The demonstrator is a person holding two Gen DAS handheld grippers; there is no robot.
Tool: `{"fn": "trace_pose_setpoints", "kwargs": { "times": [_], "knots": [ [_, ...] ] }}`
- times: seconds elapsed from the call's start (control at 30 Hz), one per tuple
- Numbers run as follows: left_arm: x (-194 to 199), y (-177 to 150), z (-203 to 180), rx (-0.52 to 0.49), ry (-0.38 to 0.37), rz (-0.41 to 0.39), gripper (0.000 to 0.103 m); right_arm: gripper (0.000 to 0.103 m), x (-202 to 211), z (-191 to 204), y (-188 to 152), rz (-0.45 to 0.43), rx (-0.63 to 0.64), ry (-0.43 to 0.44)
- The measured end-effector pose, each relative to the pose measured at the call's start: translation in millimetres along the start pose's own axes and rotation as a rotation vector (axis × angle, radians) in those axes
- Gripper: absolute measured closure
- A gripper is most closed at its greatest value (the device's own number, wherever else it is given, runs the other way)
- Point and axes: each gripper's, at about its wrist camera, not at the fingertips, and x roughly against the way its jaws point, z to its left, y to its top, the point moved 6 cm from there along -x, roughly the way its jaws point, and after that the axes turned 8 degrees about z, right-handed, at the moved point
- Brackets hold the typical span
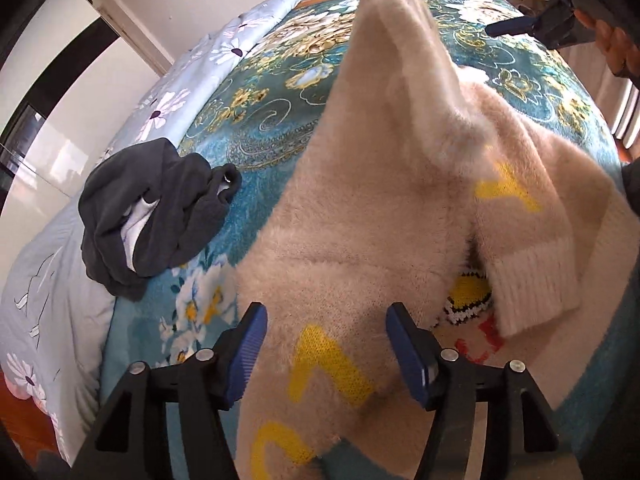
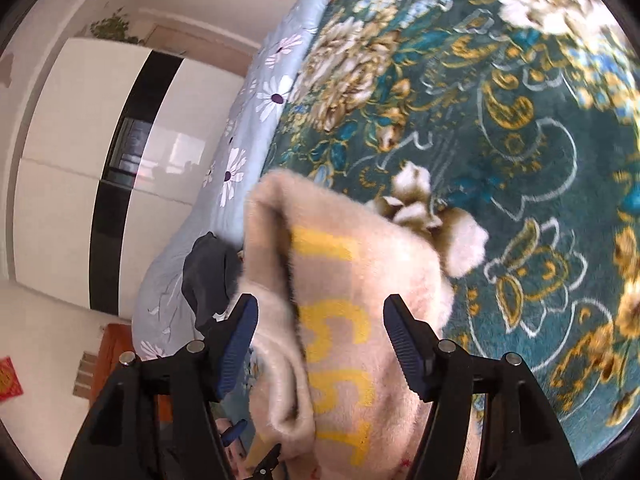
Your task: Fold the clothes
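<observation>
A fuzzy cream sweater (image 1: 360, 208) with yellow letters lies on the teal floral blanket (image 1: 256, 120). One long cream part of it rises toward the far bed edge and looks blurred. A ribbed cuff (image 1: 532, 280) lies folded over the body at the right. My left gripper (image 1: 326, 354) stands open low over the near part of the sweater, with the fabric showing between its fingers. In the right wrist view the right gripper (image 2: 320, 332) is also open, above a folded ridge of the sweater (image 2: 344, 300). From the left wrist view the right gripper (image 1: 516, 26) sits at the upper right, apart from the sweater.
A crumpled dark grey garment (image 1: 152, 208) sits at the blanket's left edge, partly on a pale blue flowered quilt (image 1: 48, 300). A hand (image 1: 616, 46) holds the right gripper. White cabinets with a black strip (image 2: 112, 168) stand beyond the bed.
</observation>
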Motion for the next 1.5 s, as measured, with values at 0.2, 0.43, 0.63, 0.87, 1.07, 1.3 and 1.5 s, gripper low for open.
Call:
{"fn": "trace_pose_setpoints", "kwargs": {
  "times": [0.2, 0.43, 0.63, 0.87, 1.07, 1.3, 1.5],
  "knots": [
    [-4.3, 0.3, -9.3, -0.015, -0.004, 0.015, 0.037, 0.036, -8.6, -11.1, -1.1, 0.021, -0.016, -0.009],
    [1.5, -4.6, -18.2, -0.007, -0.058, 0.008, 0.031, 0.036, -19.3, -10.5, -9.4, 0.059, 0.019, -0.032],
    [-4.9, -2.8, -34.9, -0.126, 0.096, -0.021, 0.027, 0.036, -21.3, -12.2, -9.8, 0.064, 0.015, -0.03],
    [-3.3, 29.3, 3.6, -0.06, 0.274, -0.082, 0.027, 0.036, -20.4, -17.0, -6.5, 0.056, -0.013, -0.015],
    [-28.1, 80.4, 112.0, 0.118, 0.375, -0.042, 0.028, 0.036, -21.5, -15.3, -4.9, 0.056, -0.012, 0.004],
    [-77.9, 115.2, 231.1, 0.472, 0.339, 0.117, 0.032, 0.036, -31.5, -5.5, -4.9, 0.068, 0.056, -0.043],
    [-30.7, 83.5, 217.2, 0.635, 0.164, 0.014, 0.031, 0.036, -54.8, 17.8, -22.0, 0.134, 0.256, -0.163]
  ]
}}
